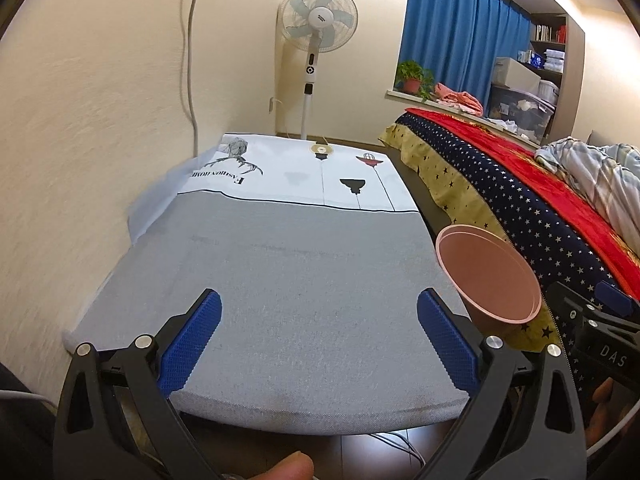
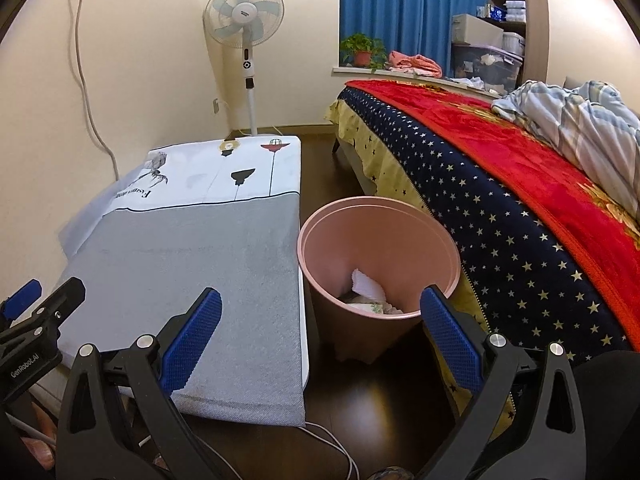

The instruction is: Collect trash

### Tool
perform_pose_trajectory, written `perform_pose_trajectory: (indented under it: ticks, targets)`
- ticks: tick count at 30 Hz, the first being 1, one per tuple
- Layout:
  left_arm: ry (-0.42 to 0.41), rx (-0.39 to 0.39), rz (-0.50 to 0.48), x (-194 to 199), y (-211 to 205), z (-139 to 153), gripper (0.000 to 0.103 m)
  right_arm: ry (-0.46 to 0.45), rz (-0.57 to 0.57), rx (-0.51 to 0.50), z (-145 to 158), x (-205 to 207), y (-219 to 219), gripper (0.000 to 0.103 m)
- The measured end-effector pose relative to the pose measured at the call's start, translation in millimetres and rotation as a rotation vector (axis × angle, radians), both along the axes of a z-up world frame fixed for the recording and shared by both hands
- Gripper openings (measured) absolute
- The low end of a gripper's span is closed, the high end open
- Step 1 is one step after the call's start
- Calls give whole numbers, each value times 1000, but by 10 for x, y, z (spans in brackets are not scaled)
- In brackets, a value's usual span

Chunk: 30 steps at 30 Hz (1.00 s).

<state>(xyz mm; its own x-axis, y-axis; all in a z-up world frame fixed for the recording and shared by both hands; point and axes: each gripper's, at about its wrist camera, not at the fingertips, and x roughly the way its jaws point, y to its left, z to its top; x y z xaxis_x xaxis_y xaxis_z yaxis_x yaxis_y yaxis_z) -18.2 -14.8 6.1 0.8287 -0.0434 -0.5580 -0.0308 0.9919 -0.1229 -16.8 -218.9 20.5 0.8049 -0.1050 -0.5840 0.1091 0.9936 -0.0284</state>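
Note:
A pink waste bin (image 2: 400,236) stands on the dark floor between a low table and the bed; white crumpled paper trash (image 2: 367,284) lies inside it. The bin's rim also shows in the left wrist view (image 1: 488,276). My left gripper (image 1: 319,320) is open and empty, over the near end of the grey-and-white table cover (image 1: 280,272). My right gripper (image 2: 320,320) is open and empty, just in front of the bin. The cover (image 2: 192,264) bears nothing in either view.
A bed with a starred navy and red blanket (image 2: 520,200) runs along the right. A standing fan (image 2: 246,20) is at the far wall. A white cable (image 2: 336,444) lies on the floor by the table's near corner. A wall borders the table's left side.

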Motion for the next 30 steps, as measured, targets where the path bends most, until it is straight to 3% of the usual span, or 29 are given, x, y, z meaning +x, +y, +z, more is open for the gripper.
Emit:
perform_pose_trajectory:
  ticks: [30]
  targets:
    - [-10, -9, -7, -30, -13, 8, 95, -6, 8, -3, 14, -9, 19, 98]
